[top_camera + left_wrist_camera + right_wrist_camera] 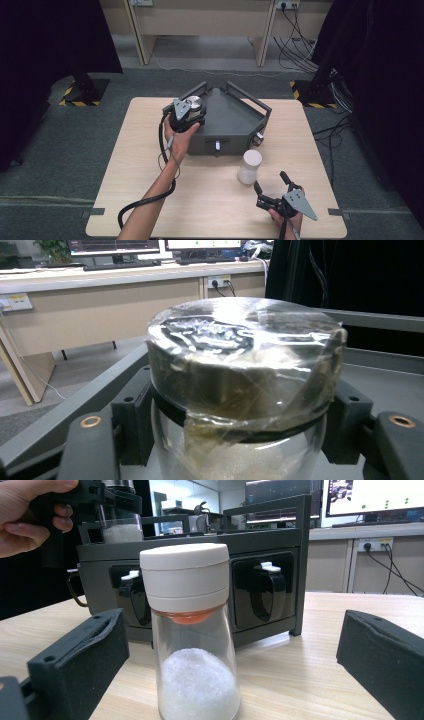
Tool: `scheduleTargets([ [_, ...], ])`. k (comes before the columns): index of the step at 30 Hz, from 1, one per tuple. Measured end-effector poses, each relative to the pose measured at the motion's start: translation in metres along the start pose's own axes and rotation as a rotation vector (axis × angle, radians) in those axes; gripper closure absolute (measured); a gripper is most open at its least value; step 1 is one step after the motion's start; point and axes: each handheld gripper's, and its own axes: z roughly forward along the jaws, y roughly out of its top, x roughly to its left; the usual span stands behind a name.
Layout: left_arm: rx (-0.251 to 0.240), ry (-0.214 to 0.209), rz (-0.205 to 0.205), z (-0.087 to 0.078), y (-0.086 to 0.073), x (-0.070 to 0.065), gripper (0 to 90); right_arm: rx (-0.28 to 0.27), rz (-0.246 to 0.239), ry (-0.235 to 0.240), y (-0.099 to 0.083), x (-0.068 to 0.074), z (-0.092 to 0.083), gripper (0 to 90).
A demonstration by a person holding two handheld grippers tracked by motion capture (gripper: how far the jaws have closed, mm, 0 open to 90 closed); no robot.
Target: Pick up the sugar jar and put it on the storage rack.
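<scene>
Altogether two jars [249, 166], two grippers [274, 192], one dark rack [235, 120].

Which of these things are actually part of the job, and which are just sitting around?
In use:
- left gripper, shut on the silver-lidded jar
- dark rack, over which that jar is held
- white-capped jar, between the open jaws of the right gripper

Just around:
- desks
- floor cables
- monitors

Light wooden table [150, 200] stood on grey carpet. Dark grey rack [235, 125] rested at its far middle. White-capped glass shaker [249, 167] stood upright just before rack, on bare tabletop.
</scene>
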Motion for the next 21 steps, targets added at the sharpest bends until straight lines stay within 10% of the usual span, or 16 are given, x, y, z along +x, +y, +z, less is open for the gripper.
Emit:
scheduleTargets([
  [9, -0.019, 0.029, -0.051, -0.007, 0.005, -0.004, 0.0, 0.000, -0.002, 0.000, 0.000, 0.000, 0.000, 0.6],
  [21, -0.040, -0.008, -0.054, -0.023, 0.005, 0.001, 0.0, -0.002, -0.001, -0.002, 0.000, 0.000, 0.000, 0.6],
])
